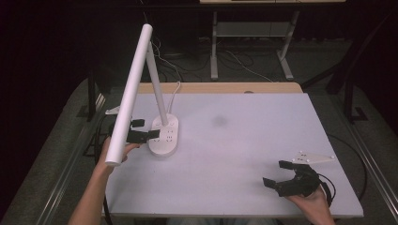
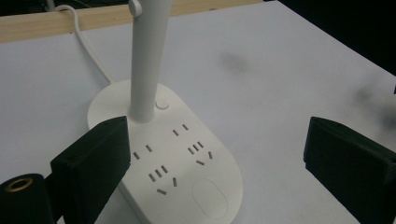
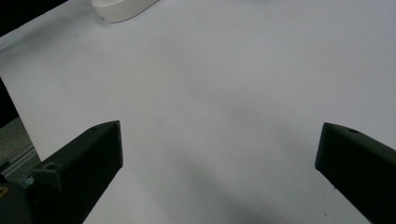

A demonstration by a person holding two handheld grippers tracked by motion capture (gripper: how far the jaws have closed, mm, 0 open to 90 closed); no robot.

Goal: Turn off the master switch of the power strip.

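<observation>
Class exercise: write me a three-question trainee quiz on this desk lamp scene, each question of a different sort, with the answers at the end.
1. True or false: the left tool is shut on the lamp's stem.
2. Multiple choice: where does the right tool hover? A) over the lamp base B) over the bare table near its front right corner C) off the table
3. Fill in: the small round button sits on the base right beside the ____.

Key:
1. False: its jaws stand open, at the base's edge.
2. B; the white table lies under its open jaws.
3. stem
</observation>
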